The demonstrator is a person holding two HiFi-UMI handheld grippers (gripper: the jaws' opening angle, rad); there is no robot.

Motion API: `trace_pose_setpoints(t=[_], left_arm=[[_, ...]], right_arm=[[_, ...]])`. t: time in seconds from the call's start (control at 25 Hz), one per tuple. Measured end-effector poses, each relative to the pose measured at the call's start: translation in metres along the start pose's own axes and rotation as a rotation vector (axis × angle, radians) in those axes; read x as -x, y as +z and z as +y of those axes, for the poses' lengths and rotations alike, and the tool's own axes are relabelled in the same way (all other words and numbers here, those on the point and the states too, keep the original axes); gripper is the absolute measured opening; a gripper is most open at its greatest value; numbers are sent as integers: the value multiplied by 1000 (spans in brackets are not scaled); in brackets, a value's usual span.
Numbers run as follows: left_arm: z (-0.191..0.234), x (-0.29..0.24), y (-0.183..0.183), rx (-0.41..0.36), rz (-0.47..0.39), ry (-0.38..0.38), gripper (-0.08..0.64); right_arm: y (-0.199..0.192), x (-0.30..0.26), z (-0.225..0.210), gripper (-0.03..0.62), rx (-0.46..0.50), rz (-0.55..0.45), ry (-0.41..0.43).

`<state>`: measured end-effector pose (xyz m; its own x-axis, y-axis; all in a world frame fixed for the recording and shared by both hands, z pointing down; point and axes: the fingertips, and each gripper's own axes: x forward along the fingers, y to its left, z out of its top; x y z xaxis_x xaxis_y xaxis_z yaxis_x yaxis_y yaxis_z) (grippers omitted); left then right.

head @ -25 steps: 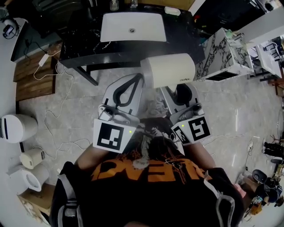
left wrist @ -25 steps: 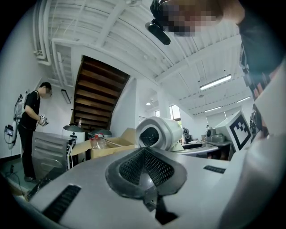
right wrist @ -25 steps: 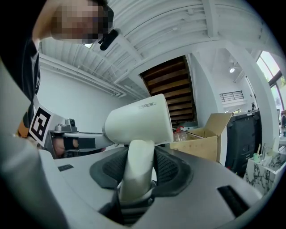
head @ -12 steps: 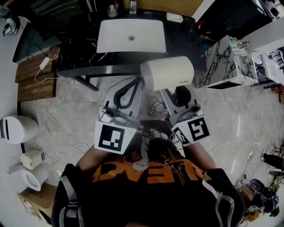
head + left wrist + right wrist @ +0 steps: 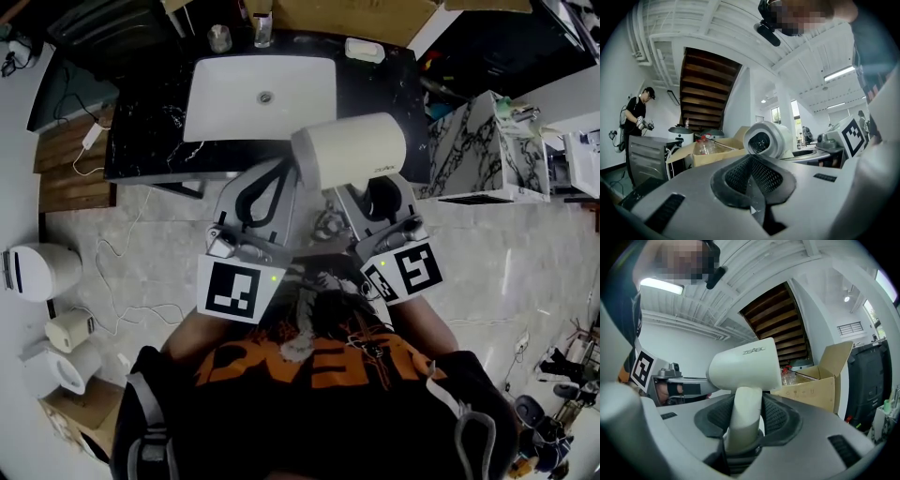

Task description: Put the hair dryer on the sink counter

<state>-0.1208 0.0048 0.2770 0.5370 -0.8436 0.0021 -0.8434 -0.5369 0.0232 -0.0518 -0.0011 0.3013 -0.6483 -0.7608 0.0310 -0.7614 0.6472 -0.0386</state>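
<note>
Your right gripper (image 5: 743,420) is clamped on the dryer (image 5: 352,150) by its handle. Seen from above, the barrel overlaps the near edge of the counter (image 5: 141,141), just right of the basin (image 5: 262,98). Your left gripper (image 5: 752,185), just left of the dryer, has its jaws closed together on nothing. A cup (image 5: 220,37) and a soap dish (image 5: 364,50) sit at the far edge, and a marble cabinet (image 5: 478,141) stands to the right.

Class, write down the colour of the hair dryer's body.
The hair dryer is cream-white all over, seen best in the right gripper view.
</note>
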Motion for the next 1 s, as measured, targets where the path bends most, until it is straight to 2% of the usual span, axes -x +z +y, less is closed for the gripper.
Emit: trace_pose_setpoints(t=[0.28, 0.72, 1.0], left_arm=[[-1, -74, 1, -16, 28, 31, 21], [-22, -168, -9, -27, 52, 27, 21], [-27, -214, -20, -28, 67, 44, 21]], right_arm=[[3, -22, -72, 179, -27, -2, 31], [-3, -27, -166, 179, -50, 19, 33], [-11, -37, -211, 179, -71, 7, 38]])
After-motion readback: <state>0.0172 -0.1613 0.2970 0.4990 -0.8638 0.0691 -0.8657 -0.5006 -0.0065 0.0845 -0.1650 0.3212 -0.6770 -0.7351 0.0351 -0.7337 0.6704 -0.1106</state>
